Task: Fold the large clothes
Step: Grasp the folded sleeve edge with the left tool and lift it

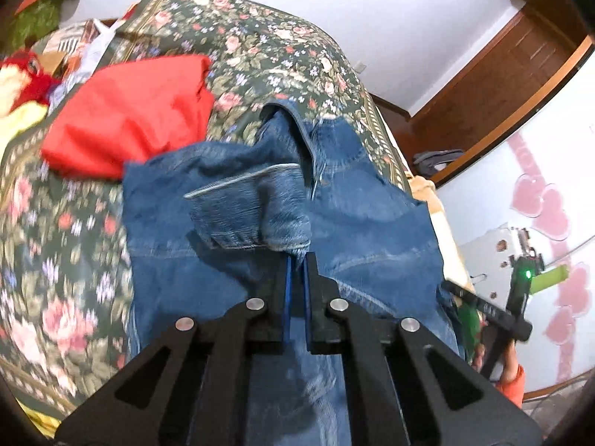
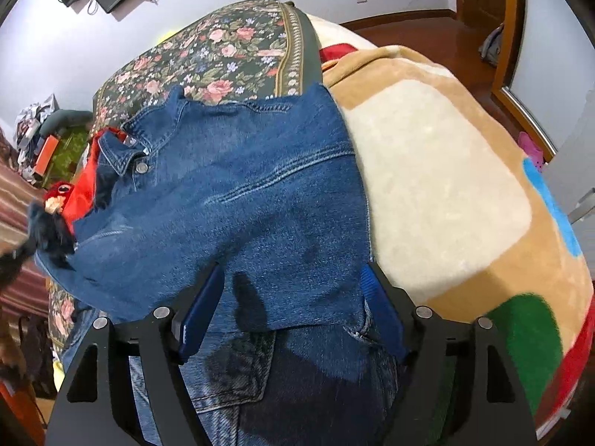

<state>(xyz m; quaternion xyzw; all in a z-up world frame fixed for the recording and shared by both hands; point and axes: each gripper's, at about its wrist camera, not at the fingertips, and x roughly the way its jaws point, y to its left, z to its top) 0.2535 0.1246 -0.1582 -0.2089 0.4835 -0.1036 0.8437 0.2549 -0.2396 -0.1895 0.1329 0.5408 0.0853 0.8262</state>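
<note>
Here, the left wrist view shows the left gripper pinching a cuff-like fold of the blue denim jacket, which lies on the dark floral bedspread. 1 folded red cloth sits just beside the jacket, and the right gripper shows at the edge. In the right wrist view, the right gripper hovers spread wide over the jacket, its 2 blue pads apart. Only this view shows the tan plush blanket touching the jacket's edge.
</note>
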